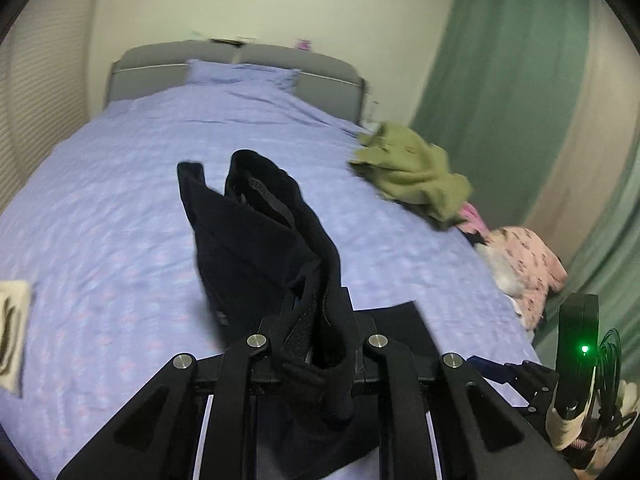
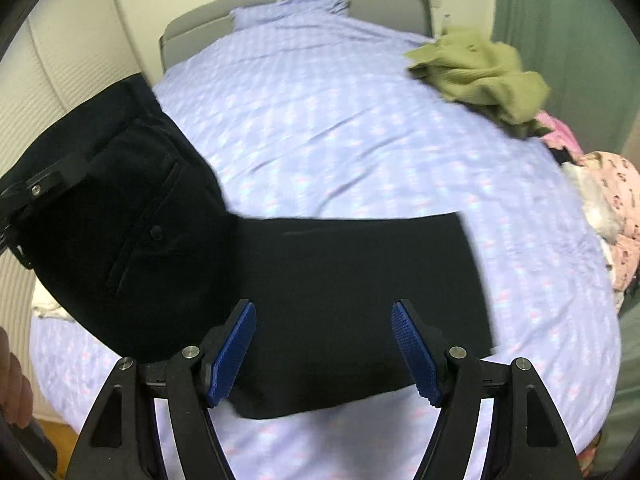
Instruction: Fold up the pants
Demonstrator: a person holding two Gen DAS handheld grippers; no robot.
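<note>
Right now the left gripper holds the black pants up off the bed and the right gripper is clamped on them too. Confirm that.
Not quite. The left gripper does hold the black pants up off the bed, but the right gripper is open, its blue pads apart and gripping nothing, as the right wrist view shows.

Open right claw [image 2: 324, 346] above black pants [image 2: 340, 280].

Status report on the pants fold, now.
Left hand-held gripper shut on black pants, waist end lifted. Right hand-held gripper open above them. Green garment clear.
</note>
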